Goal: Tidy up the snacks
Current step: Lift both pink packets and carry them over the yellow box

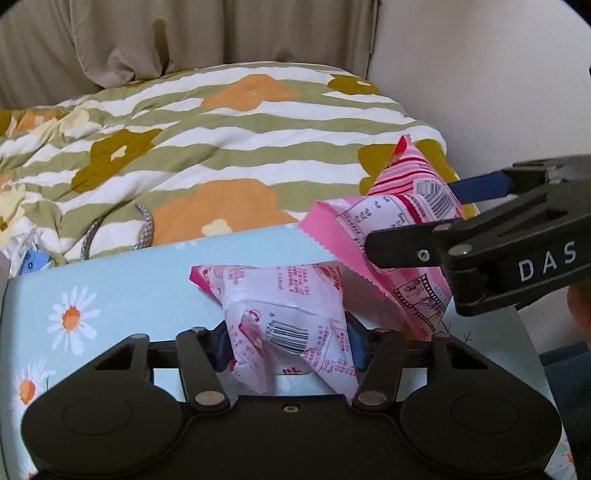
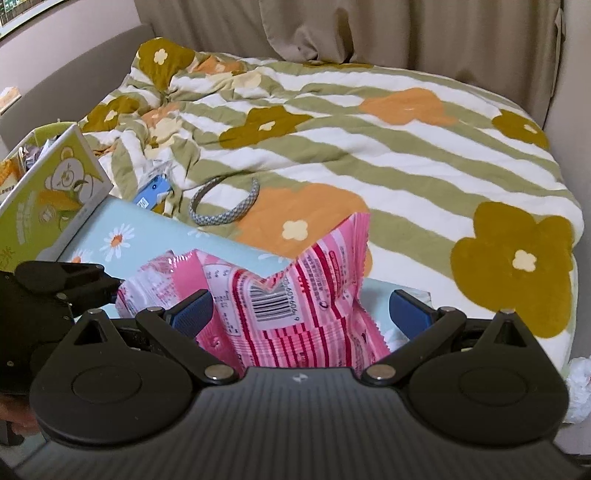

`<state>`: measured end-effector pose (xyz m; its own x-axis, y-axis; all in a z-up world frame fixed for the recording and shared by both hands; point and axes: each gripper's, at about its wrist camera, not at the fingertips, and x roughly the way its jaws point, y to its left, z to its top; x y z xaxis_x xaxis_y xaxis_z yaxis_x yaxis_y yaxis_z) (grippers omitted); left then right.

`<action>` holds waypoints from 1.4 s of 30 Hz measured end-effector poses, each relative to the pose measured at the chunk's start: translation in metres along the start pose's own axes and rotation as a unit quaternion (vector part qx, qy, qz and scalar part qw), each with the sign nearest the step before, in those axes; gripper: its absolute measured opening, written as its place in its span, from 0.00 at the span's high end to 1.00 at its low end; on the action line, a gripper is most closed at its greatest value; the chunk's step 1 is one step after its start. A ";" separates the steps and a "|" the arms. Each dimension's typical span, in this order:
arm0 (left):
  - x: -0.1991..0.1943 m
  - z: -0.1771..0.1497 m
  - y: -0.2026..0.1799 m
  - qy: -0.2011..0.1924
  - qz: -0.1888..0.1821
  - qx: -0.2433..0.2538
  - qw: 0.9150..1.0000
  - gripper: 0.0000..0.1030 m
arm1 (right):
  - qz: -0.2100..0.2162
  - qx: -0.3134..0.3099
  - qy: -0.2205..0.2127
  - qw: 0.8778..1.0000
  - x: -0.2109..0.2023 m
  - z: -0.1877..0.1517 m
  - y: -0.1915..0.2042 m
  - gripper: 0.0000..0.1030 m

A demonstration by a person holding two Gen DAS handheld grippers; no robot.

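Observation:
My left gripper [image 1: 286, 345] is shut on a pale pink-and-white snack packet [image 1: 288, 306] and holds it over a light blue daisy-print tabletop [image 1: 122, 280]. My right gripper [image 2: 301, 312] has its jaws spread wide around a pink striped snack bag [image 2: 295, 306]; the blue pads [image 2: 194, 310] do not press on it. In the left wrist view that striped bag [image 1: 402, 221] stands between the right gripper's fingers [image 1: 402, 247], just right of the pale packet. The pale packet also shows in the right wrist view [image 2: 155, 280], left of the striped bag.
A bed with a green-striped flower quilt [image 2: 369, 147] lies behind the table. A grey braided headband [image 2: 225, 210] and a small blue pack [image 2: 153, 192] lie on it. A green bear-print carton [image 2: 48, 199] stands at the table's far left. Beige curtains [image 1: 184, 33] hang behind.

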<state>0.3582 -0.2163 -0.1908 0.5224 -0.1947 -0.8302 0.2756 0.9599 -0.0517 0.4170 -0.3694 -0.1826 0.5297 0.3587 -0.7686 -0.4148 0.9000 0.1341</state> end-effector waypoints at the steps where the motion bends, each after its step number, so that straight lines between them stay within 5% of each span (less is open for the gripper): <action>1: 0.000 0.000 0.002 0.001 0.003 -0.002 1.000 0.42 | 0.002 0.001 0.000 1.000 0.001 0.000 -0.001 0.00; 19: -0.022 -0.019 0.033 0.002 0.037 -0.044 0.998 0.44 | 0.033 -0.010 0.013 0.999 0.015 -0.001 0.004 0.01; 24: -0.033 -0.022 0.035 -0.006 0.038 -0.049 0.998 0.44 | 0.036 -0.010 0.009 0.999 0.008 -0.002 0.009 0.17; 27: -0.044 -0.023 0.035 -0.016 0.038 -0.050 0.998 0.44 | 0.030 -0.002 0.009 1.000 0.003 -0.002 0.011 0.19; 35: -0.103 -0.024 0.039 -0.056 0.039 -0.056 0.996 0.44 | 0.030 0.033 -0.037 0.998 -0.047 0.002 0.031 0.19; 42: -0.180 -0.032 0.050 -0.101 0.031 -0.064 0.992 0.44 | 0.044 0.028 -0.073 0.996 -0.102 0.014 0.087 0.19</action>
<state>0.2521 -0.1268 -0.0623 0.6893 -0.1594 -0.7067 0.1404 0.9864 -0.0855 0.3375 -0.3247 -0.0837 0.5962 0.4659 -0.6538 -0.4245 0.8742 0.2358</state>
